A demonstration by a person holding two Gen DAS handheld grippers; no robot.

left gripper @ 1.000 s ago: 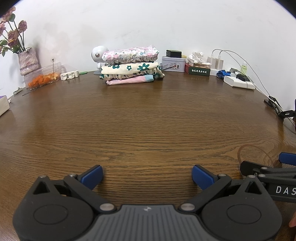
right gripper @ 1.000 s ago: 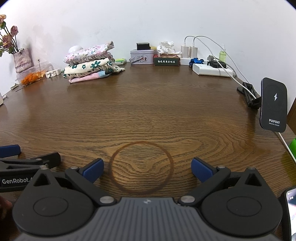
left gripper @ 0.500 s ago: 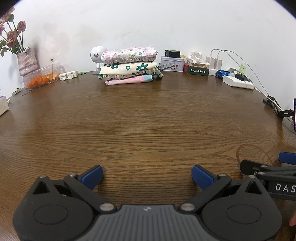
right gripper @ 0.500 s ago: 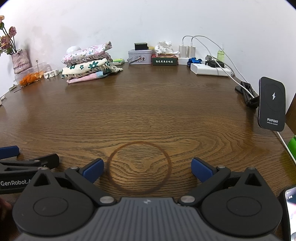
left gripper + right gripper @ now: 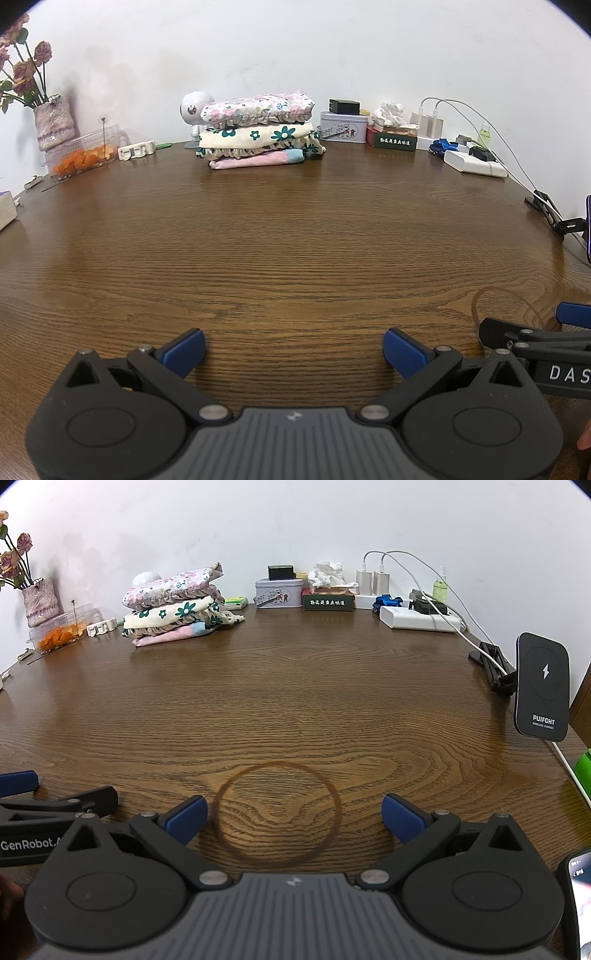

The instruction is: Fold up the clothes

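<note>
Beside the folded clothes (image 5: 258, 134): tin (image 5: 343, 126); tissue box (image 5: 393, 136).

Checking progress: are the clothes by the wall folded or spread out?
Folded: the clothes lie in a neat three-layer stack on the table.

We are reading "PUIFGHT" over smaller blurred print on the black charging pad (image 5: 543, 686), "GenRobot" showing on the left gripper (image 5: 22, 843), "DAS" on the right gripper (image 5: 567, 373), gold characters, too small to decipher, lining the dark green box (image 5: 328, 602).
</note>
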